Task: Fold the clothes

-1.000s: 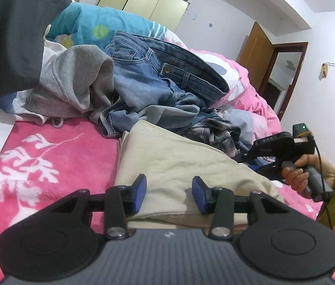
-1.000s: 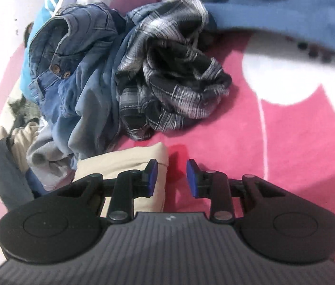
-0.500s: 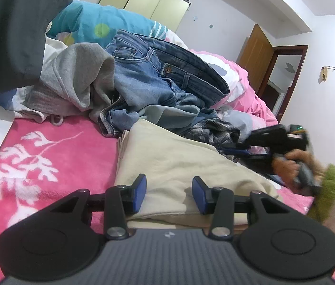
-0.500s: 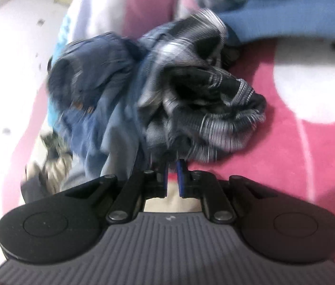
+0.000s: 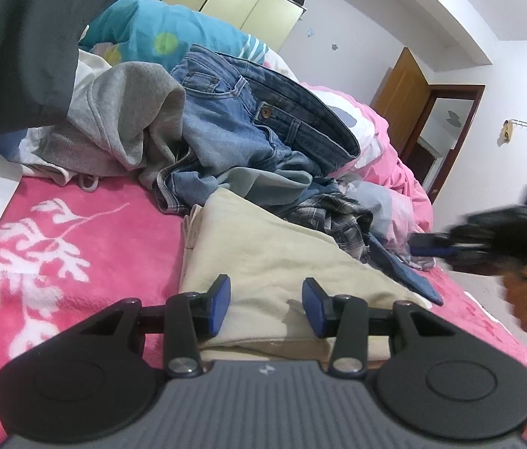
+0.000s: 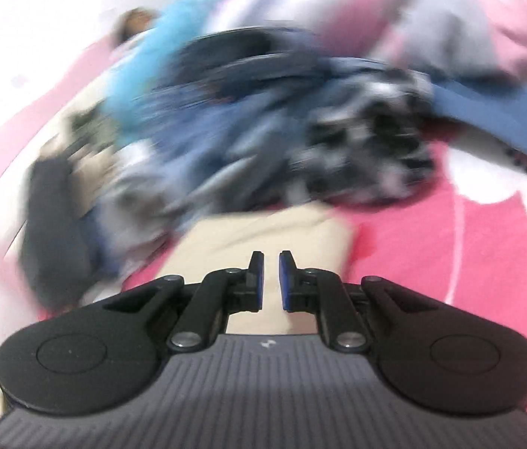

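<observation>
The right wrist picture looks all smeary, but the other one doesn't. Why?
Right wrist view: the clothes pile is streaked with motion blur, only the right gripper itself is sharp. Left wrist view: jeans and beige garment are crisp; just the other gripper at the right edge is smeared. Both views bend straight lines, fisheye style.

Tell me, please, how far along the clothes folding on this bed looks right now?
Early on. Done: one beige garment lies folded flat on the pink blanket. In hand: nothing; the left gripper hovers open over the beige piece, and the right gripper is nearly shut and empty. Left: the jeans, plaid shirt and grey hoodie lie heaped, unfolded.
</observation>
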A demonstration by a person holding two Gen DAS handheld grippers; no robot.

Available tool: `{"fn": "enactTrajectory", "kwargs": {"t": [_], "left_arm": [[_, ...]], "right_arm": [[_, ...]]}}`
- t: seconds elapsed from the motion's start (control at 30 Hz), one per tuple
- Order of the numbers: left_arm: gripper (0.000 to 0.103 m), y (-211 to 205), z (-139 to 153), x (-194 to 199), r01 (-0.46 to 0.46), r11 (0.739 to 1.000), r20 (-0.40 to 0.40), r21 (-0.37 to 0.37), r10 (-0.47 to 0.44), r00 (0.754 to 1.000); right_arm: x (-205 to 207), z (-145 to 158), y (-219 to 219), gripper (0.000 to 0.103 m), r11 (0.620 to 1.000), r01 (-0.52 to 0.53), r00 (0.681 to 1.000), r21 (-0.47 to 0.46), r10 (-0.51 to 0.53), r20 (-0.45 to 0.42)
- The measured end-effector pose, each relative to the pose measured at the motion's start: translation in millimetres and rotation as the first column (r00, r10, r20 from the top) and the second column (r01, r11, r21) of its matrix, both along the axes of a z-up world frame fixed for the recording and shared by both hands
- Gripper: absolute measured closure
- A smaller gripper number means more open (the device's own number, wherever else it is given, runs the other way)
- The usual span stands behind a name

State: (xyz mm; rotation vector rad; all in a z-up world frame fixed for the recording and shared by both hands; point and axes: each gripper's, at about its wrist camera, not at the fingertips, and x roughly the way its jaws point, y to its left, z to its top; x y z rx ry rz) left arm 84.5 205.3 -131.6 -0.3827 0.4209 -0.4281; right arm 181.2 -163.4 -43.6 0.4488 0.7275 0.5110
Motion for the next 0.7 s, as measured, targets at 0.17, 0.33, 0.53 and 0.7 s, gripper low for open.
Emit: {"fn": "enactTrajectory", "kwargs": {"t": [0.17, 0.33, 0.53, 0.7], "left_arm": [[0.059, 1, 0, -1, 0.004, 1.000, 0.002, -0.010, -0.004, 1.000], [0.059, 3, 0, -1, 0.004, 1.000, -0.001, -0.024, -0.004, 1.000], [0.046, 5, 1, -3, 0.028, 0.998, 0.009, -0.057, -0.028, 1.000], [0.046, 8, 0, -2, 0.030, 0.996, 0.005, -0.086, -0.029, 1.000]], "right_arm": [[-71, -36, 39, 0.095, 0.962, -0.156, 0.988, -0.222, 0.152, -0.034], [-102, -30, 46, 0.094, 0.895, -0.111, 0.993, -0.433, 0.119, -0.009], [-104, 3, 76, 0.094, 0.892, -0.107, 0.961, -0.438, 0.206, 0.185], [-120, -50, 93, 0.094, 0.818, -0.190, 0.957, -0.543, 0.278, 0.083]]}}
